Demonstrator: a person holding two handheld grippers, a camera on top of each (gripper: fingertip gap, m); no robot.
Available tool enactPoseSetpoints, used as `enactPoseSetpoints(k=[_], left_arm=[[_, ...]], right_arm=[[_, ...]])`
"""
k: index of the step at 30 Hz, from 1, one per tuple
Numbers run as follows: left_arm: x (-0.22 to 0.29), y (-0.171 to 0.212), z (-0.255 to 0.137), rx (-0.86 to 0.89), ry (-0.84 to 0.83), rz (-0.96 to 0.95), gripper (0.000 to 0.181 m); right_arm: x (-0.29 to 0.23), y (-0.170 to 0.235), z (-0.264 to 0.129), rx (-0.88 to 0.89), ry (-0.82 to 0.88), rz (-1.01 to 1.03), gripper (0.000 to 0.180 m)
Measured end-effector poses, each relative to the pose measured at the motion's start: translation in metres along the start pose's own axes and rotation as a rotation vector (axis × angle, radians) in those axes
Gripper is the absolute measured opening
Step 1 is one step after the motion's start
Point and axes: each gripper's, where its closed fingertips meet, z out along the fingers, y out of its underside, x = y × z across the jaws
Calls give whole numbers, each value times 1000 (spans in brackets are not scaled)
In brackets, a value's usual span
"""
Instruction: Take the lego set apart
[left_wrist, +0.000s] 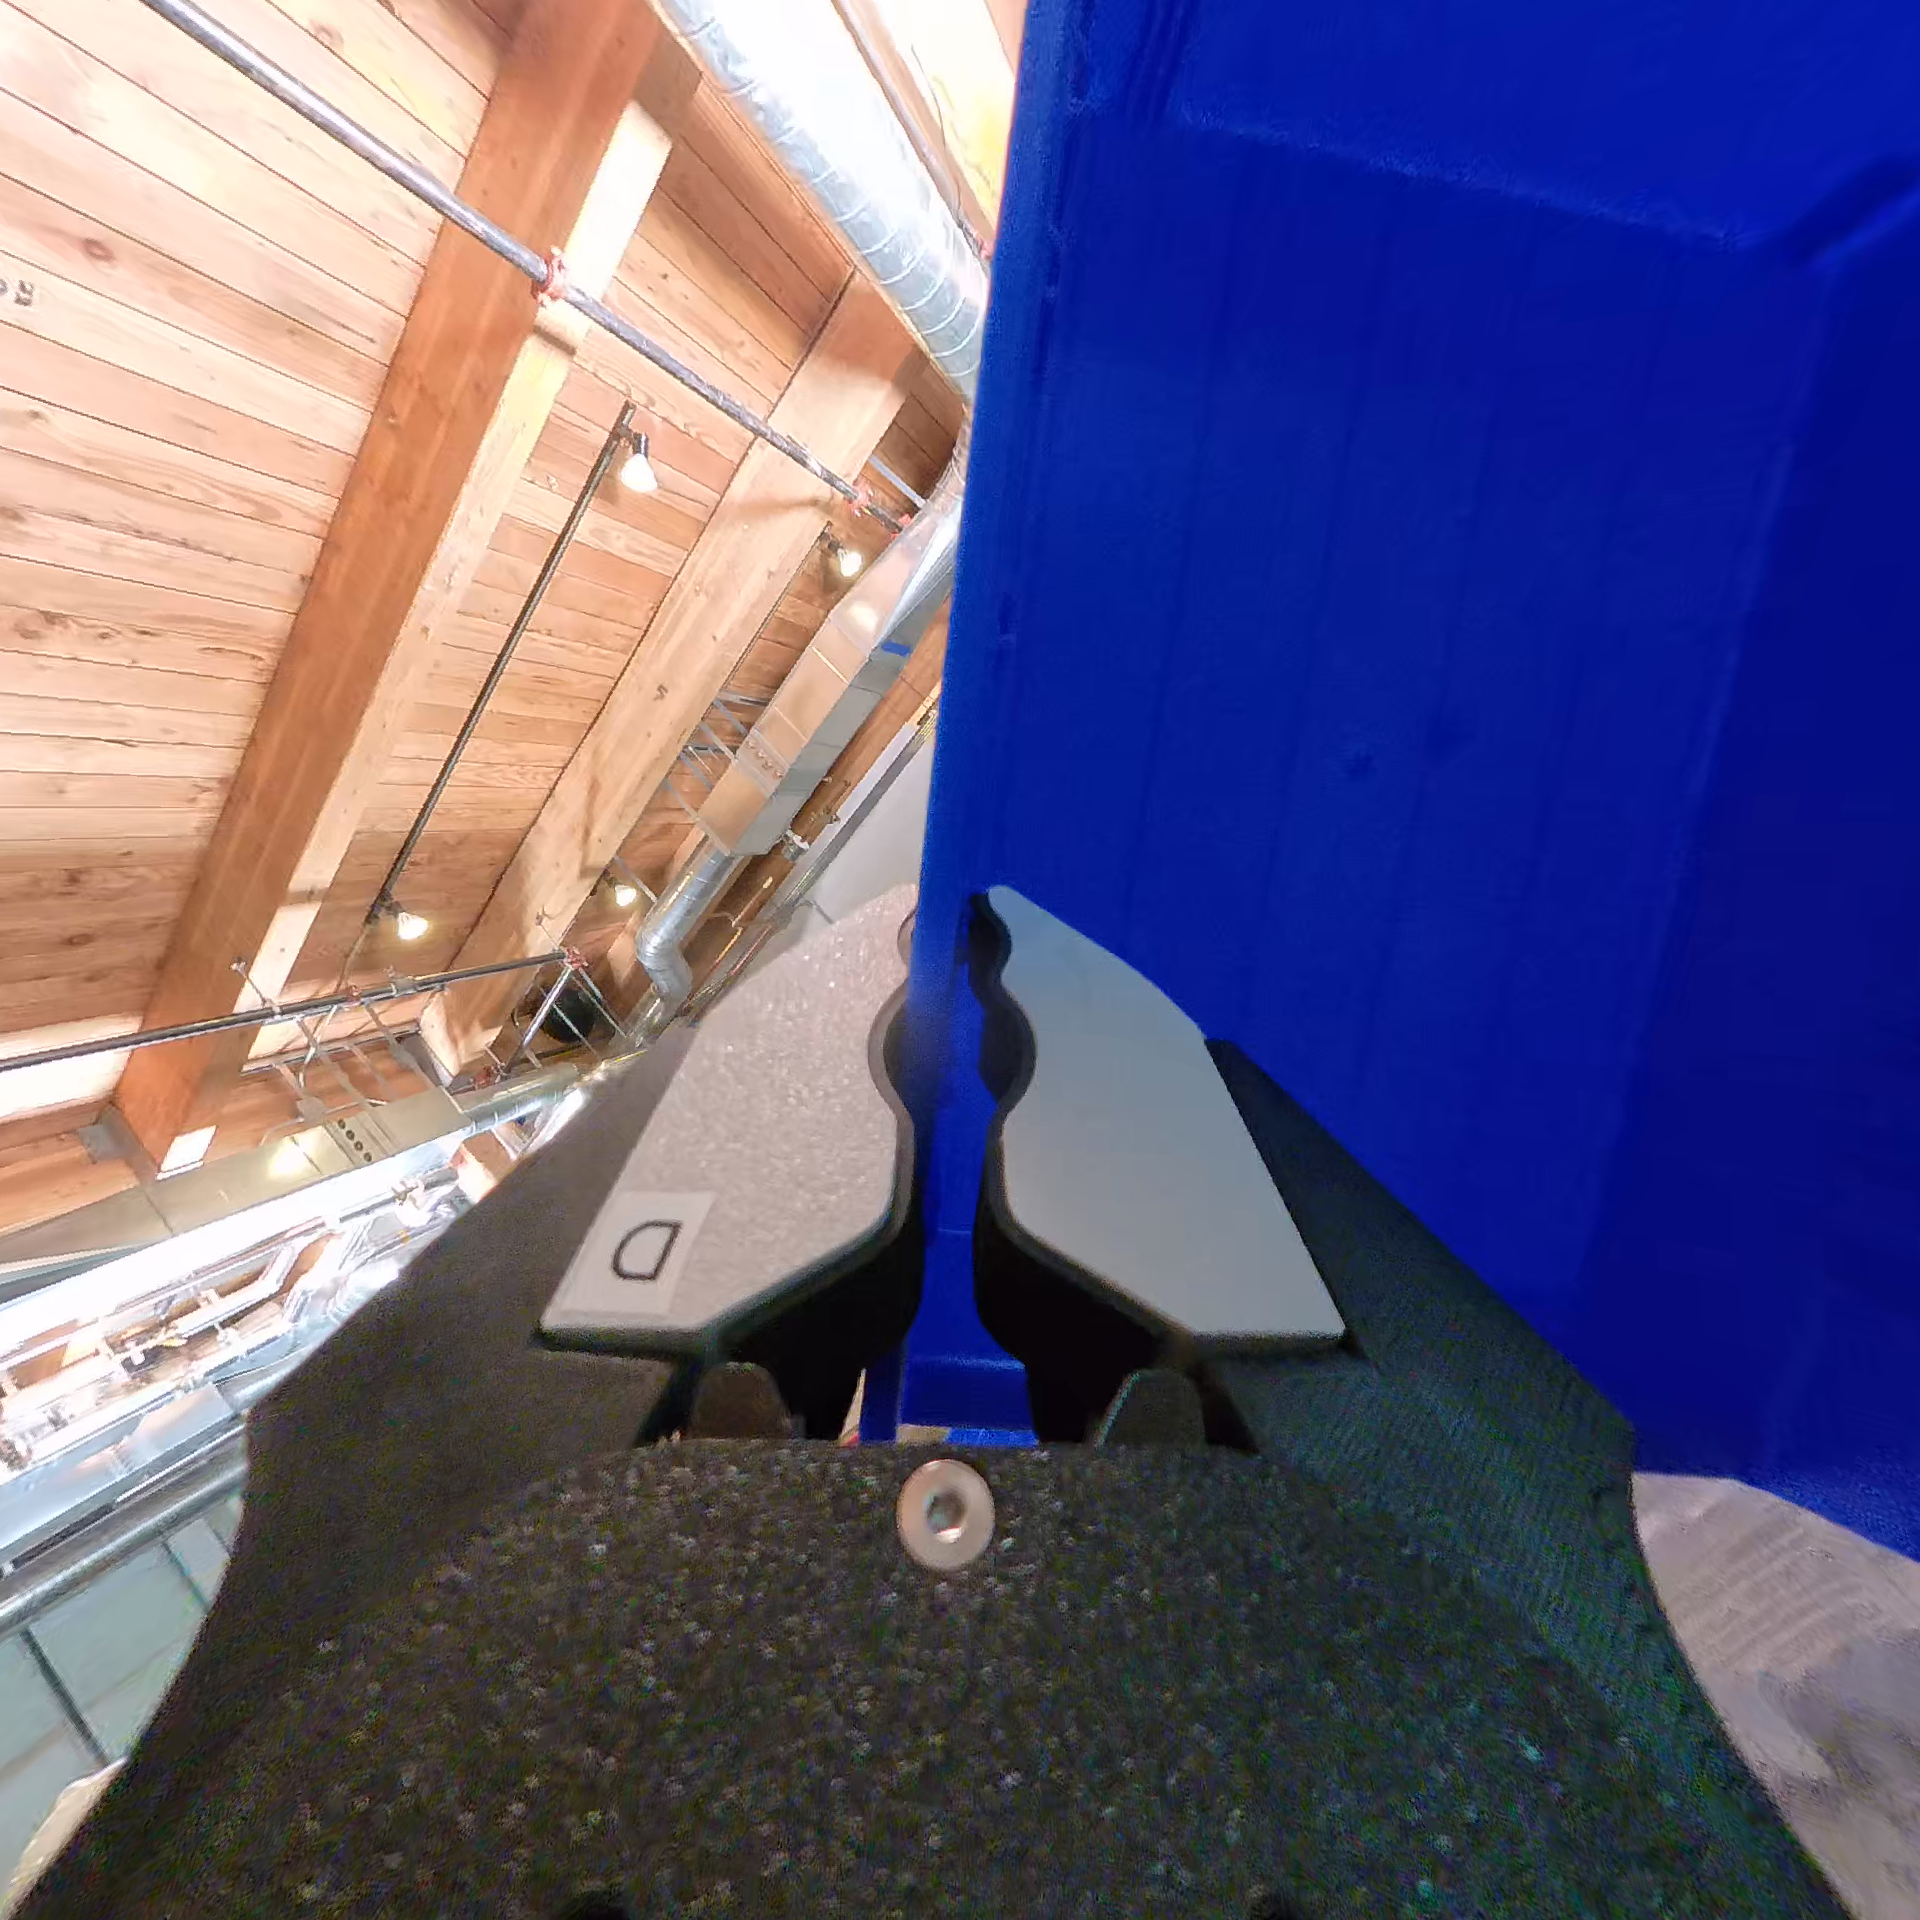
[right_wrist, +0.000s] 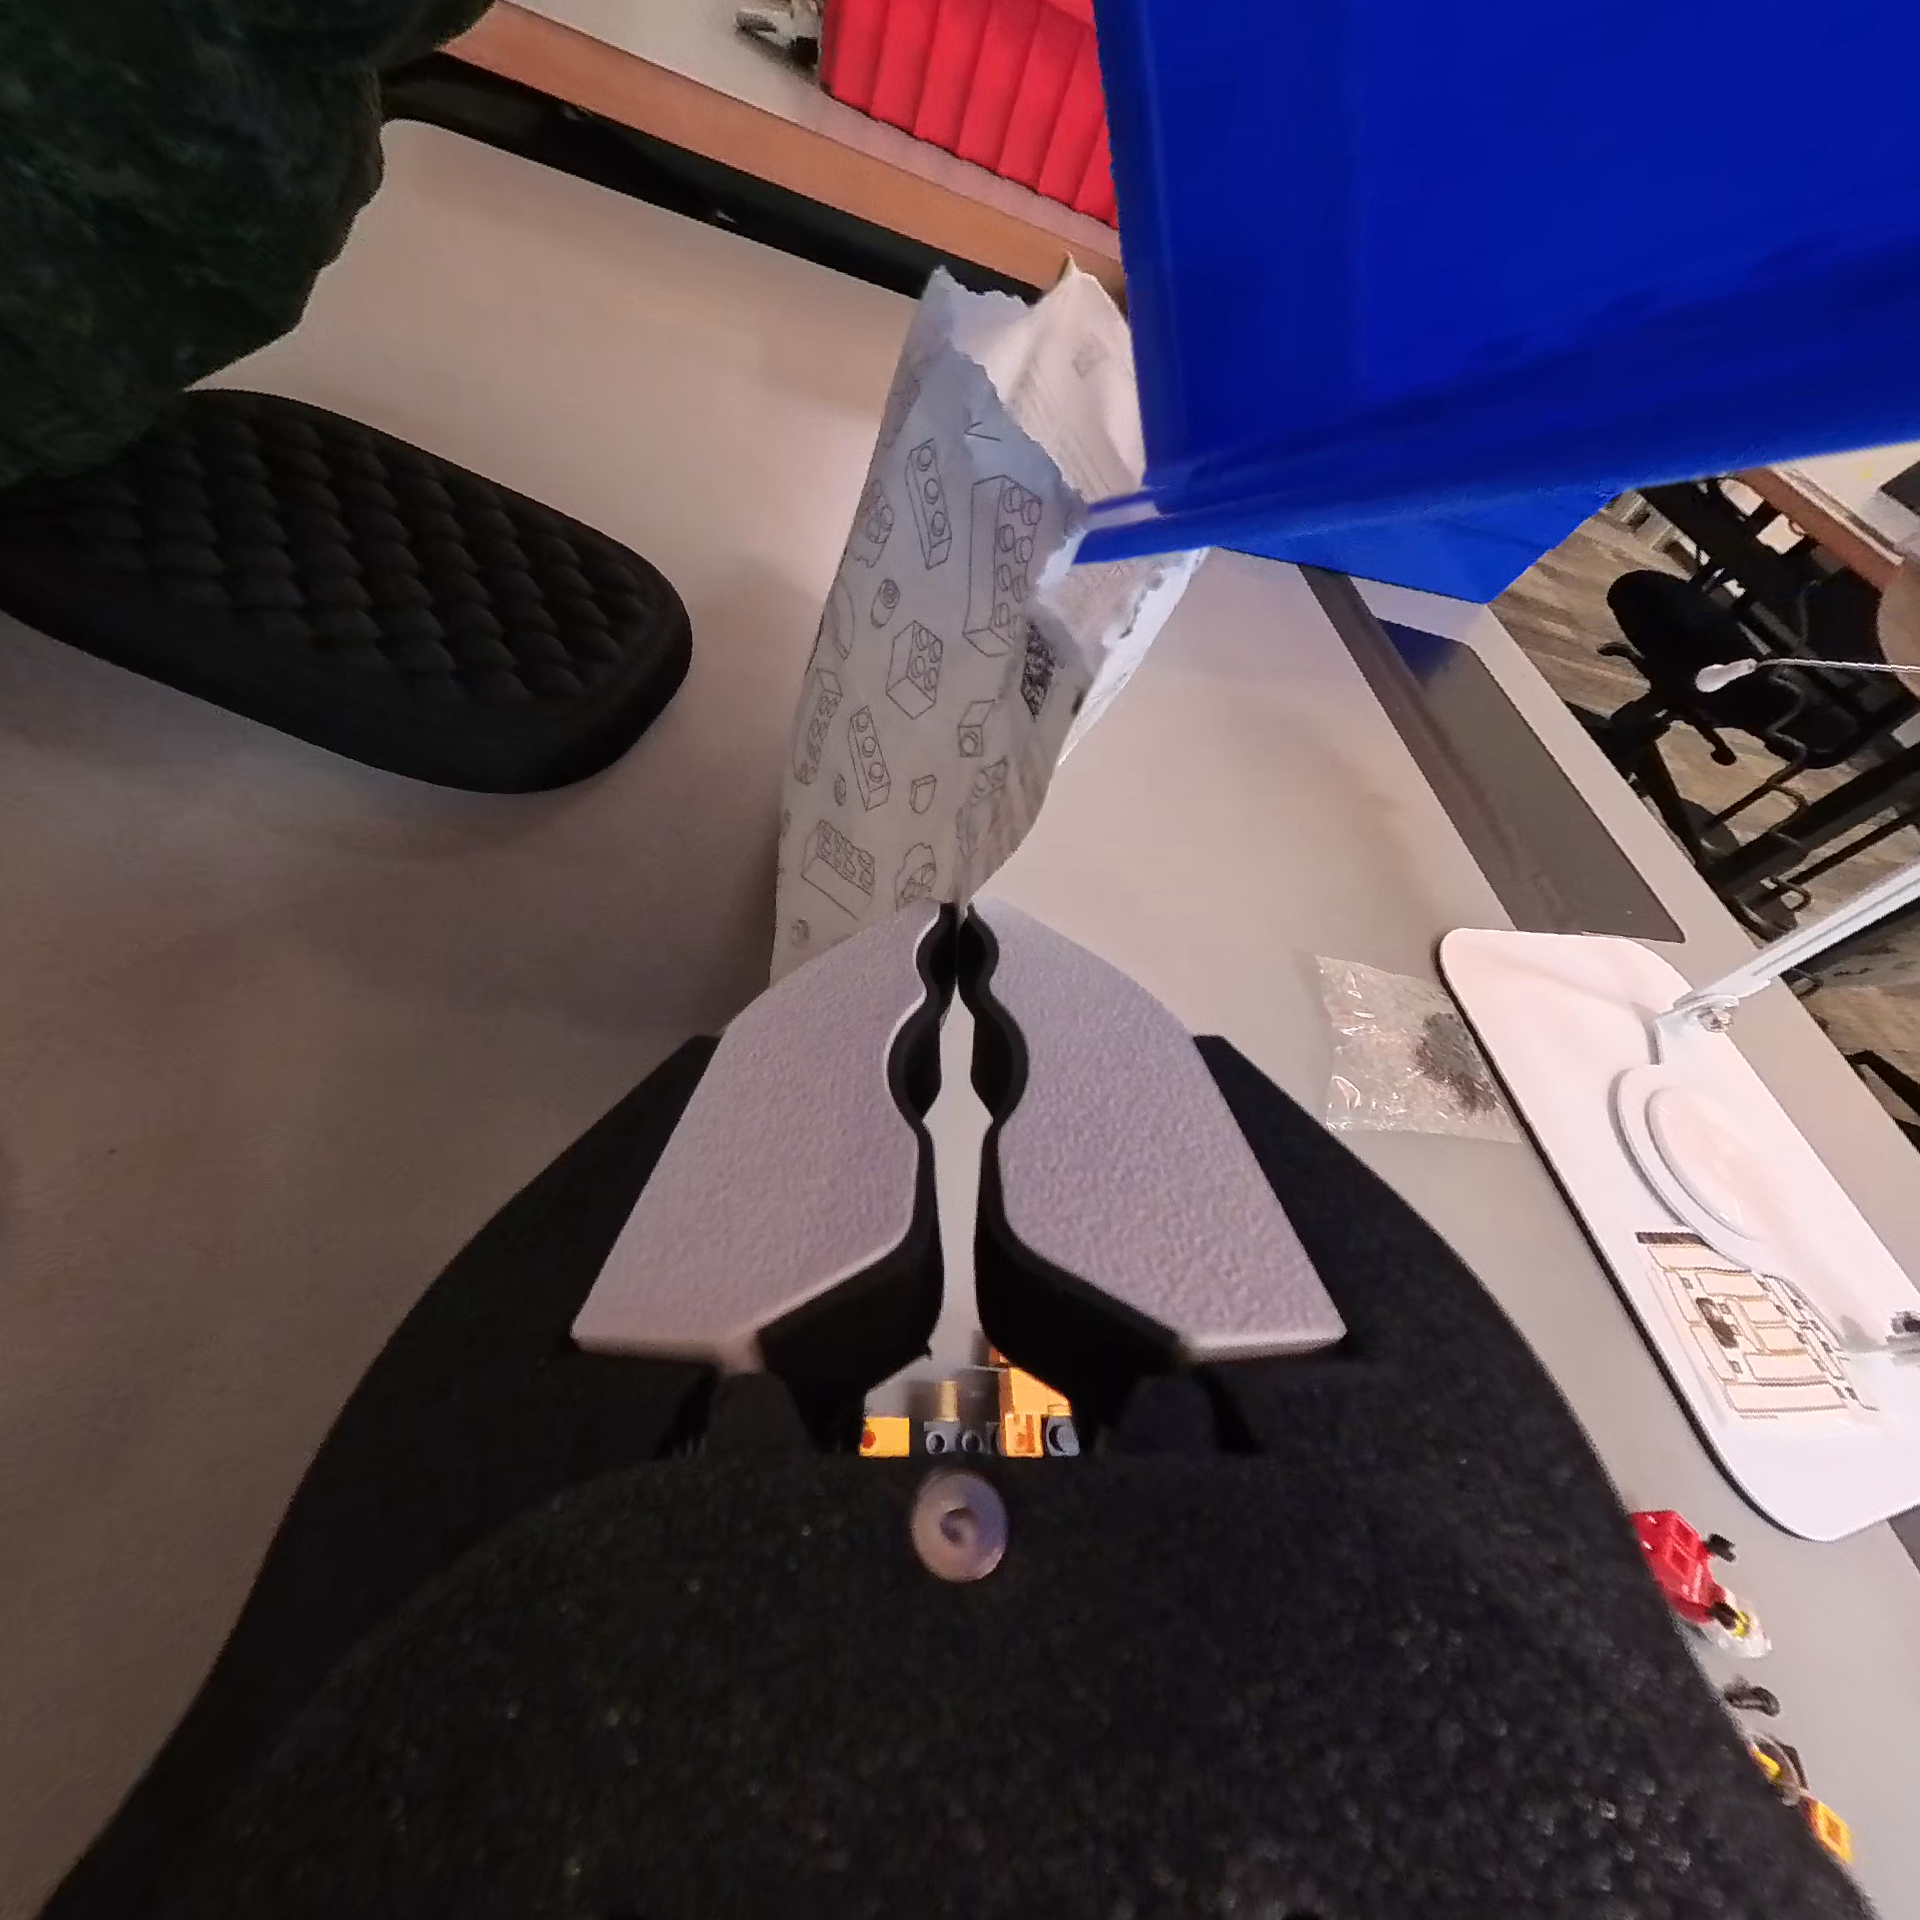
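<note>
The left claw (left_wrist: 943, 1122) grips the blue bin (left_wrist: 1455, 727) wall, tilted, likely for pouring; the right claw (right_wrist: 956, 940) pinches the paper bag (right_wrist: 914, 665) under the bin; lego pieces (right_wrist: 966, 1429) lie on the surface (right_wrist: 364, 1091) below the bag.

A: The blue bin (left_wrist: 1455, 623) runs off the top and right edges in the left wrist view, so you can't see inside it.

B: Same in the right wrist view. The bin (right_wrist: 1507, 260) covers the far right corner of the paper bag (right_wrist: 914, 675). The lego build (right_wrist: 966, 1423) only peeks through the gap behind the right gripper's (right_wrist: 957, 920) fingers, blurry. Tiny loose pieces (right_wrist: 1683, 1558) are cut off at the near right edge.
</note>
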Motion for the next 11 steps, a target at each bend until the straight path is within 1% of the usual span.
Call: enactPoseSetpoints(k=[3,5,8,11], left_arm=[[-1,5,3,-24,-2,7,5],[-2,14,8,-74,19,-39,6],[-7,39,26,-227,92,-145,6],[-16,69,51,-397,159,-182,6]], right_arm=[[0,1,0,-1,-2,2,0],[0,1,0,-3,-4,4,0],[-1,1,0,-4,-7,5,0],[-3,0,-1,-4,-12,-1,0]])
